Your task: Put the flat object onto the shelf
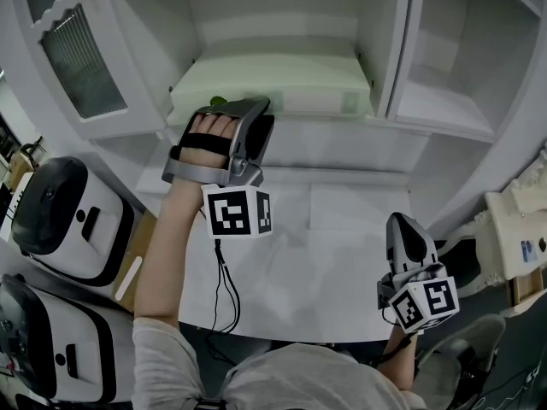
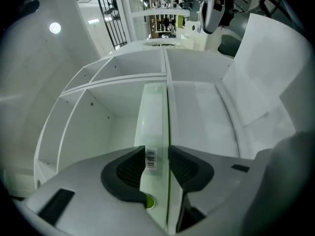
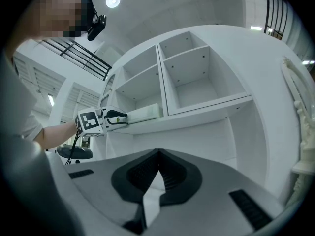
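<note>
Between the pads of your left gripper (image 2: 157,155) sits the near edge of the flat object (image 2: 153,114) – a pale, white-and-green slab with a barcode label (image 2: 151,158) right at the grip – and both pads press on it, so the jaws are closed to a narrow gap around that edge. From the gripper's tip the object runs away toward 12 o'clock in the head view, lying flat on the shelf (image 1: 342,133) in the cabinet's left-hand bay, its right end close to the upright divider (image 1: 382,49). Your hand (image 1: 208,135) is in the handle just behind the jaws, with the marker cube (image 1: 238,212) at 6 o'clock from it. Well apart, at about 4 o'clock over the white table (image 1: 342,254), your right gripper (image 1: 402,227) has its jaws pressed together with nothing between them. At 10 o'clock a mesh-fronted cabinet door (image 1: 73,58) stands open – and at 8 o'clock two white-and-black appliances (image 1: 60,216) sit beside the table.
</note>
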The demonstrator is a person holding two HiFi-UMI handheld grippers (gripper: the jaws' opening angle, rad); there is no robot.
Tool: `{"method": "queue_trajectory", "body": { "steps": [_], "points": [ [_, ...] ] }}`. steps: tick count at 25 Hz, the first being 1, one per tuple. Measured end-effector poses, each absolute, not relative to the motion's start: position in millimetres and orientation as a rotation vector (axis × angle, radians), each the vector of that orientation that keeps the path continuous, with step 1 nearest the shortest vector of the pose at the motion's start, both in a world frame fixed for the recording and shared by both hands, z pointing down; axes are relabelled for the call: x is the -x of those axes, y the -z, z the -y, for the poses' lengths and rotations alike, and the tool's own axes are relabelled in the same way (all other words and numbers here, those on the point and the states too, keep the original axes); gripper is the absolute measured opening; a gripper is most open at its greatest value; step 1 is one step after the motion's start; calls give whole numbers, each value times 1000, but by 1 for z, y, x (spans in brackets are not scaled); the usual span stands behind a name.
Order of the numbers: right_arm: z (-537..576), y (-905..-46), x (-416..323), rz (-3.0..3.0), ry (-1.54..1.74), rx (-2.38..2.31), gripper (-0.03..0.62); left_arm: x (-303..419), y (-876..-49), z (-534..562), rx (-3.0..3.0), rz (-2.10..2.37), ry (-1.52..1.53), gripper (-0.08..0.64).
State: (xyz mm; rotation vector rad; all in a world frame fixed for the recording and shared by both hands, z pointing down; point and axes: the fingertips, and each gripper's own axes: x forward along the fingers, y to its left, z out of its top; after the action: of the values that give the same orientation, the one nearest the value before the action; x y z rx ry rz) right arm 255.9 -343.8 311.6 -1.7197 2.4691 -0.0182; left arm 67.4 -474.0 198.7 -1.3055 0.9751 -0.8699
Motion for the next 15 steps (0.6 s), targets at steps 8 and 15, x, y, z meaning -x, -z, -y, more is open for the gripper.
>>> {"method": "queue_trajectory", "body": {
  "steps": [8,15],
  "points": [
    [347,-312,-255,-2478,27,1707,9,-64,-198,476,1331,-1003,862,155],
    [347,-311,-241,-2514,25,1664,9,-51,-187,458,1493,-1122,722,54]
  ]
}}
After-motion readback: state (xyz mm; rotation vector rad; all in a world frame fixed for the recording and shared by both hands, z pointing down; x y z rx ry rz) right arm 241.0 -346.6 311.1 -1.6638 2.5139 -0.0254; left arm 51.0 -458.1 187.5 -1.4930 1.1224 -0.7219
